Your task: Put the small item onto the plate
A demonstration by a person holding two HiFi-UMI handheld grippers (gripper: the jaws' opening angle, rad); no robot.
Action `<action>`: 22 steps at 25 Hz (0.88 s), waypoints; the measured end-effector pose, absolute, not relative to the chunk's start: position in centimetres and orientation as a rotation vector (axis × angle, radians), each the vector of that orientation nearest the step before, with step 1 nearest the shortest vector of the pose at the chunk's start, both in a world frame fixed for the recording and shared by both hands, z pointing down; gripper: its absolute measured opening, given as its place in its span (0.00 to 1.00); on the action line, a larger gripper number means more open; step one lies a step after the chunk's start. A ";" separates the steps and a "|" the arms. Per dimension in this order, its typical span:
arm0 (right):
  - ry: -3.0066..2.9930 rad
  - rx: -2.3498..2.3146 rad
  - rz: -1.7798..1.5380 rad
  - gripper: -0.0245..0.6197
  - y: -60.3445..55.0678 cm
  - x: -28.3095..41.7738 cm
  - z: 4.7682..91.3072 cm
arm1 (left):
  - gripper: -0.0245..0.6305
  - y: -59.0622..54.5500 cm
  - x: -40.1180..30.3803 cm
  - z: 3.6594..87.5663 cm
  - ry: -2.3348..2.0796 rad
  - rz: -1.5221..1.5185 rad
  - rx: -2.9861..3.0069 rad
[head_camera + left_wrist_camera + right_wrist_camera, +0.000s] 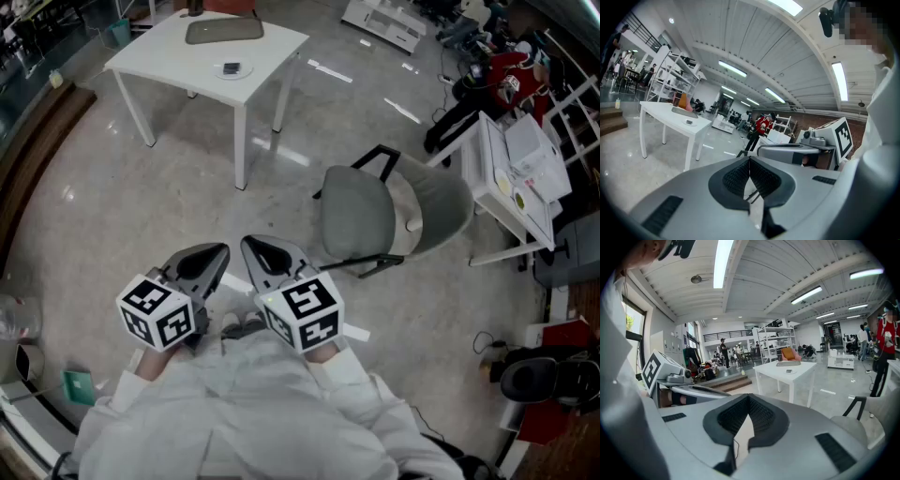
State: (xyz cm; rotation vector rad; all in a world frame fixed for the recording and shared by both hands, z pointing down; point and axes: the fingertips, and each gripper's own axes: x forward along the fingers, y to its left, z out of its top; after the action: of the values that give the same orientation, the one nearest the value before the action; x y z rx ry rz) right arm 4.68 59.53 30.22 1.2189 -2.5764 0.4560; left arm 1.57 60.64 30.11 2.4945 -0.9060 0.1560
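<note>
**Head view, looking steeply down.** The left gripper [214,257] and right gripper [258,251] are held side by side close to the person's body. Each has its jaws pressed together at the tips with nothing between them, as both gripper views also show. The small item [231,67], dark in colour, lies on the plate [242,72] near one edge of the white table [159,52], well apart from both grippers. A grey mat [223,30] lies farther back on the same table. Bare floor [141,206] separates the grippers from the table. A grey chair [356,217] stands to the right of that line, with a white shelf unit [511,159] beyond it. Each marker cube [302,314] bears black-and-white squares. Print on the shelf unit's papers is too small to read.
</note>
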 end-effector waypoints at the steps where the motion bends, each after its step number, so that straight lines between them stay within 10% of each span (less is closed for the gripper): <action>1: -2.576 1.219 0.456 0.06 59.5 4.6 30.1 | 0.05 60.7 1.6 30.3 -0.903 0.158 2.491; 22: -2.567 1.138 0.517 0.06 59.4 3.9 31.4 | 0.05 60.2 1.4 31.3 -0.925 0.183 2.449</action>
State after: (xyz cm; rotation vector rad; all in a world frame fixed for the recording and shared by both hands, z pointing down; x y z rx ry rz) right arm 3.94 59.40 31.41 1.1379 -2.5668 0.5170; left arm 1.41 60.22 31.28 2.4490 -0.9252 0.1835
